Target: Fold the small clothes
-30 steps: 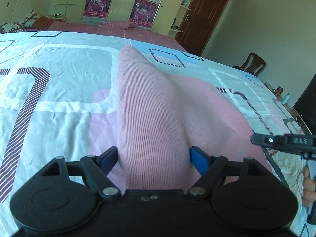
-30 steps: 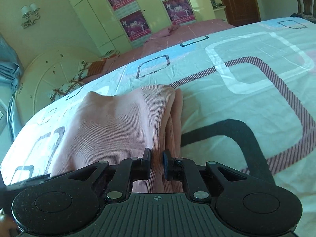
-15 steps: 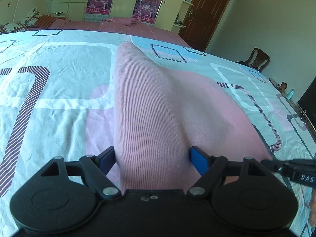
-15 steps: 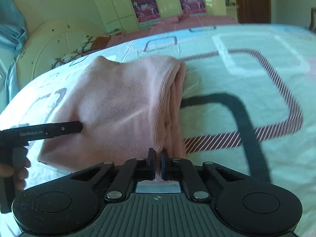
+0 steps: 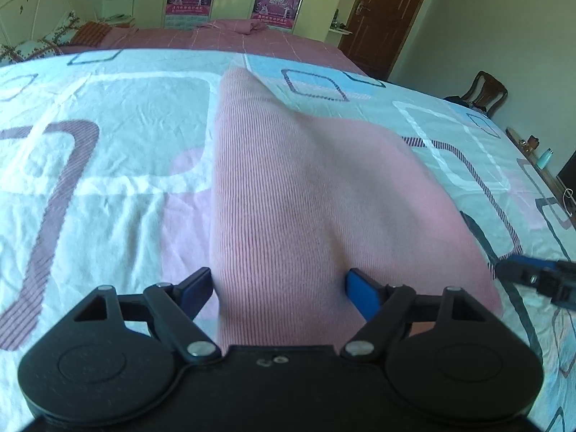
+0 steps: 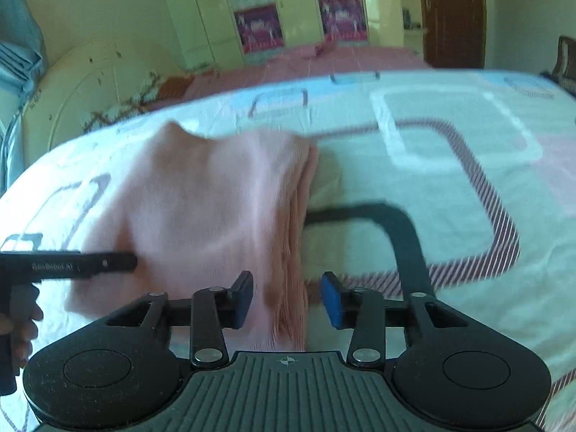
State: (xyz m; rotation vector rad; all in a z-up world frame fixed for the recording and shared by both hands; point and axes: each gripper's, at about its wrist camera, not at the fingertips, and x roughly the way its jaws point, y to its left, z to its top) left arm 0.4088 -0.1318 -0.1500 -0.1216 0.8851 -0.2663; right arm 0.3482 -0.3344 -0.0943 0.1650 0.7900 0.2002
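The right gripper (image 6: 287,297) had just been opening, garment (image 6: 201,216) loose between jaws. The left gripper (image 5: 277,288), at nine o'clock, gripped a garment fold.

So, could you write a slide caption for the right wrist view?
Right gripper, jaws just opened, releases folded pink garment on patterned bedsheet.

A: What is different now at the right claw (image 6: 286,298)?
B: A second ago its jaws were pinched shut on the folded edge of the pink garment (image 6: 201,216). They have just been opening, and now the edge lies between them with a gap on the right side.
A: Anything else?
B: In the left wrist view, the right claw's tip (image 5: 532,277) sits lower than before
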